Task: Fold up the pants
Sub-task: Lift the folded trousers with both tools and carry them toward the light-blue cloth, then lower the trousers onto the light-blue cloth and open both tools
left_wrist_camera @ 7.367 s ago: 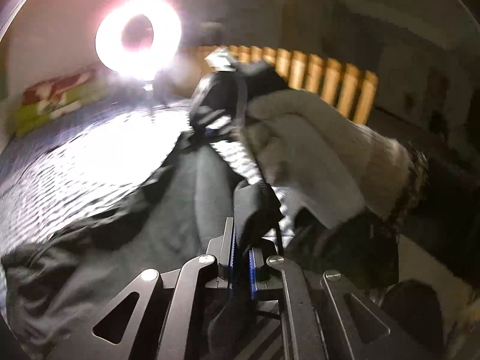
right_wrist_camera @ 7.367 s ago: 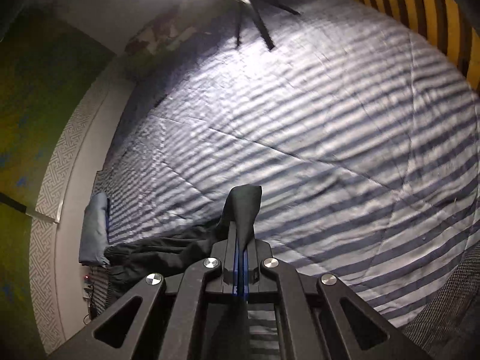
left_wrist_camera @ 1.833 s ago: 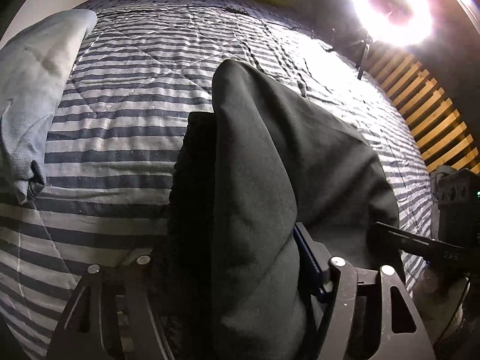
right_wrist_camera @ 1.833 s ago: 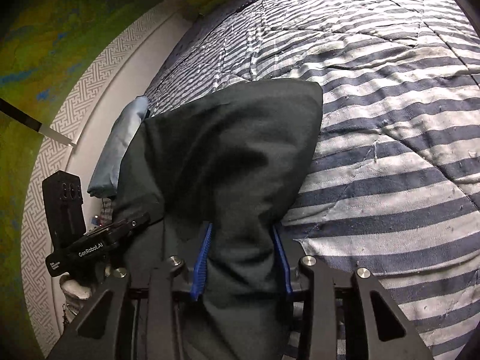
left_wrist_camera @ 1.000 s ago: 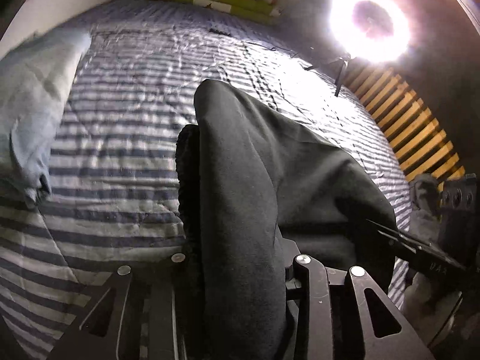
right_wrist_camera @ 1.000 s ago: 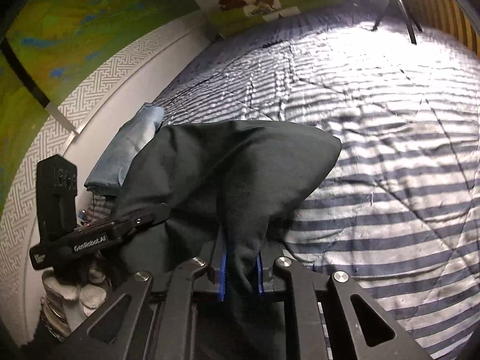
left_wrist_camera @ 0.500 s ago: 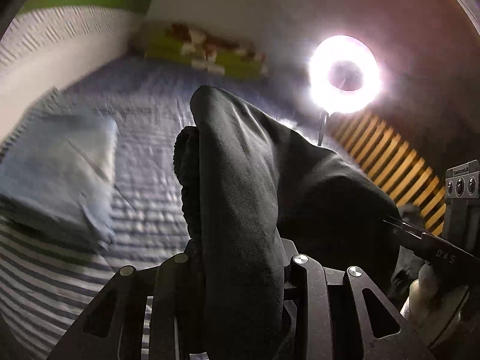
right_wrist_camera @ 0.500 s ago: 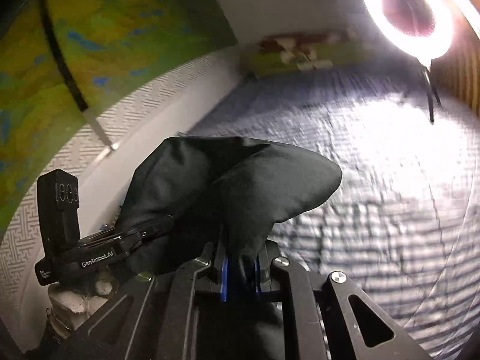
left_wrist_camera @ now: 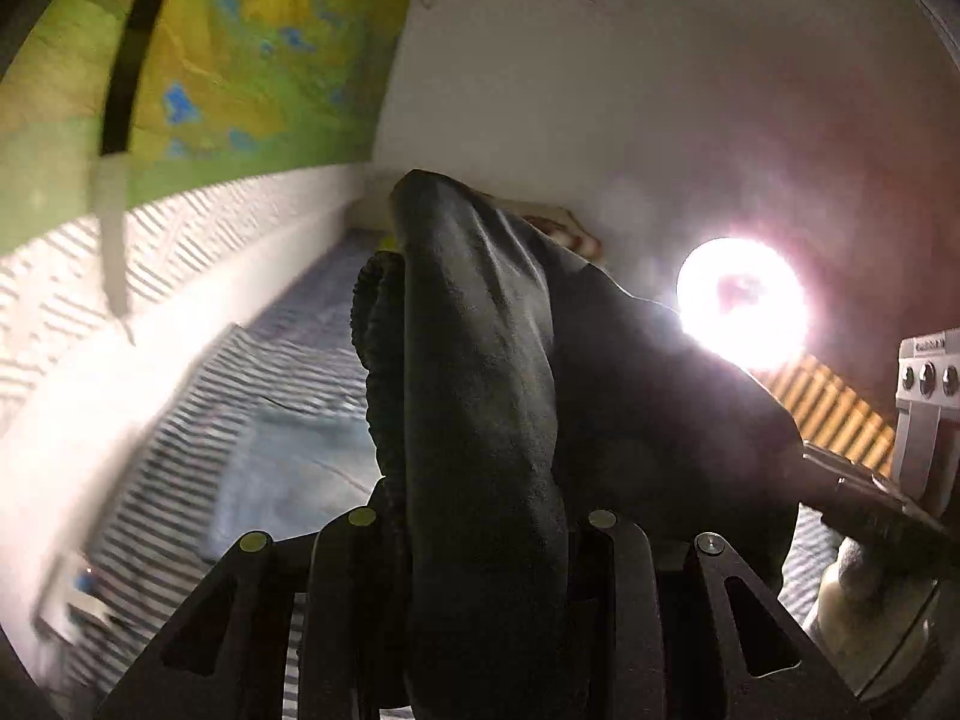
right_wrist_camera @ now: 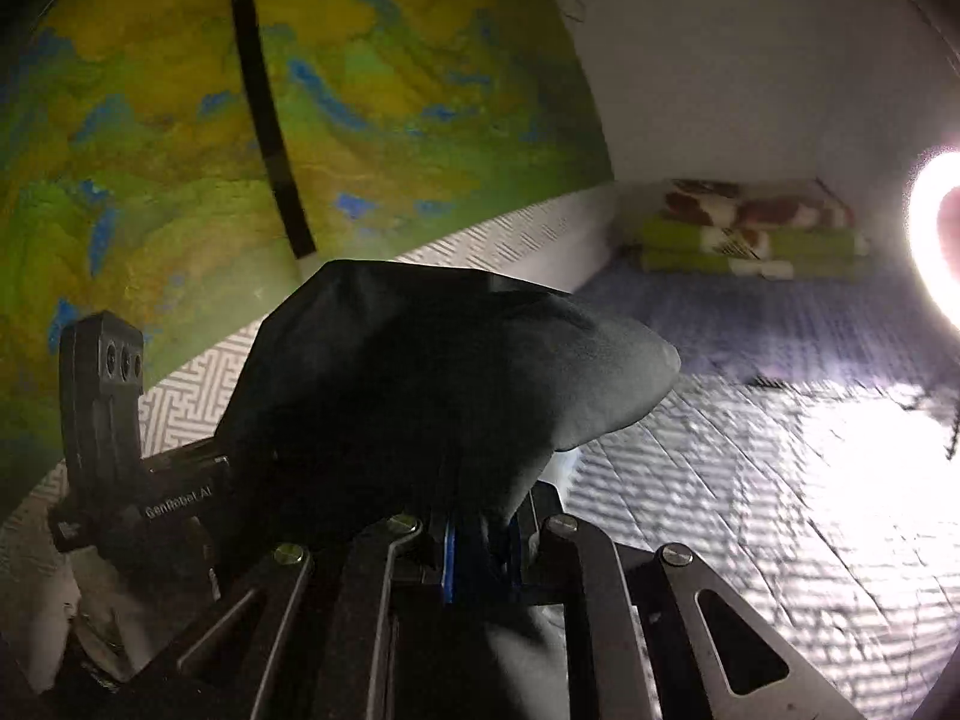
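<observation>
Hanging between both clamped grippers, left gripper (left_wrist_camera: 486,540) and right gripper (right_wrist_camera: 480,546), dark pants (left_wrist_camera: 480,360) above striped bed (right_wrist_camera: 780,480), stretched side to side.

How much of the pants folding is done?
Not finished. The black pants are bunched and held above the striped bed. The left gripper and right gripper are each clamped on them. Laying them flat and folding is left.

left gripper (left_wrist_camera: 480,540) fingertips: buried under pants (left_wrist_camera: 480,390) | striped bedcover (left_wrist_camera: 198,420): motion-blurred | ring light (right_wrist_camera: 936,240): cut by frame edge, glare-washed
</observation>
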### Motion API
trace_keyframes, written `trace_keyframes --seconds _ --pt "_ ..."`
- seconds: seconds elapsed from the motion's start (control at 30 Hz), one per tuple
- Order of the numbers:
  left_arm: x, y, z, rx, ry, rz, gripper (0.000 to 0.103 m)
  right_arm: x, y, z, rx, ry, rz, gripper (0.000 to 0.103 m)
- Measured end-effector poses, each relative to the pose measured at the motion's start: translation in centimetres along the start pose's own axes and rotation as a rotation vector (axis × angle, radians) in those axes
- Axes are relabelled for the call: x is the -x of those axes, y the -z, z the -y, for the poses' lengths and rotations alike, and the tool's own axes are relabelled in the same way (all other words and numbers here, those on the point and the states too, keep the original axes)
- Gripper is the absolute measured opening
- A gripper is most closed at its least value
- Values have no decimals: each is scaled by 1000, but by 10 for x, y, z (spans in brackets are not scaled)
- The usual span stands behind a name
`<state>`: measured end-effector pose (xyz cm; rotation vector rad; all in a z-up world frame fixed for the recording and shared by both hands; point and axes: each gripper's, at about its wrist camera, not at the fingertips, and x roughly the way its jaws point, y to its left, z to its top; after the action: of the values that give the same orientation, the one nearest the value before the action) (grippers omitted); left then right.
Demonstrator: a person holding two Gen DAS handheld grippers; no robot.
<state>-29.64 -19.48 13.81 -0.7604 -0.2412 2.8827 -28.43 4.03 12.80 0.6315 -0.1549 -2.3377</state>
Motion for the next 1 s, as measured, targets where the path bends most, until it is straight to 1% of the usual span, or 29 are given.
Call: trace_keyframes --seconds 0.1,0.17,0.23,0.33,0.37,0.4,0.43,0.5,0.57,0.6,0.63,0.7,0.73,0.77,0.8,0.83,0.87,0.9,0.93,1.0 --pt "-8 -19 -28 -13 -64 8 33 -38 -14 -11 -13 -25 -4 10" --pt "-21 -29 -49 0 -83 -5 33 -65 -22 -13 -23 -34 -13 10" --pt "-40 -36 -68 16 -91 -20 33 -96 -28 -9 -40 -42 -22 10" --pt "-80 -39 -98 19 -118 -58 33 -143 -26 -4 -51 -40 -44 10" --pt "-100 -37 -107 15 -132 -74 33 -155 -22 -3 -56 -40 -54 10" --pt "-117 -34 -118 12 -143 -91 33 -177 -16 1 -67 -39 -74 10" --pt "-127 -26 -126 12 -148 -104 33 -185 -11 4 -73 -37 -84 10" --pt "-151 -16 -143 15 -158 -137 33 -218 3 11 -90 -29 -117 10" --pt "-182 -8 -165 31 -163 -173 33 -242 17 21 -123 -28 -153 10" --pt "-196 -1 -175 43 -159 -192 33 -260 27 29 -150 -29 -177 10" --pt "-211 8 -184 53 -153 -210 33 -271 28 34 -160 -22 -186 10" --pt "-251 31 -202 70 -158 -287 39 -299 45 45 -157 19 -225 11" --pt "-270 42 -208 65 -185 -341 48 -313 55 52 -161 49 -274 15" --pt "-286 53 -213 44 -243 -389 60 -324 63 59 -180 69 -326 19" --pt "-294 59 -218 52 -276 -400 64 -332 74 71 -225 81 -380 24" --pt "-294 61 -223 87 -258 -392 66 -331 81 81 -273 68 -391 27" --pt "-287 59 -230 142 -235 -362 70 -325 85 89 -307 46 -381 29" --pt "-278 59 -231 168 -233 -342 73 -317 87 96 -323 36 -362 35" --pt "-268 58 -229 180 -245 -316 75 -309 87 101 -325 44 -347 39" --pt "-251 48 -235 169 -289 -258 75 -291 85 111 -346 20 -310 40"
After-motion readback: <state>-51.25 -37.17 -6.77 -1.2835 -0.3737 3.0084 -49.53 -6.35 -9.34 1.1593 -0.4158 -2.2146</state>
